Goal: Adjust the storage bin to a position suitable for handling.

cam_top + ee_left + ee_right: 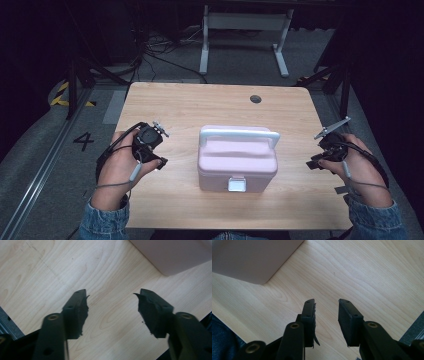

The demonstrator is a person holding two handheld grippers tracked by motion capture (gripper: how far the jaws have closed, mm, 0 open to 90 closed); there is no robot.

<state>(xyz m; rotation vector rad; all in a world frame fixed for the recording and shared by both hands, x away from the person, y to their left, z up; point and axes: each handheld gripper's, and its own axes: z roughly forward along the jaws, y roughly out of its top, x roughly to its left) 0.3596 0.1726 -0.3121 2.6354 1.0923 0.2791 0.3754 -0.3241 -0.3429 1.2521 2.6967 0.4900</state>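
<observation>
A pink box (237, 161) with a white handle (239, 134) sits in the middle of the wooden table (190, 102); its long side runs left to right, and its white clasp (236, 184) faces the near edge; the left gripper (159, 149) is near the box on its left, jaws wide apart, holding nothing; the right gripper (314, 150) is near on its right, jaws a bit apart, also empty; each gripper view cuts the box off to one pink corner.
</observation>
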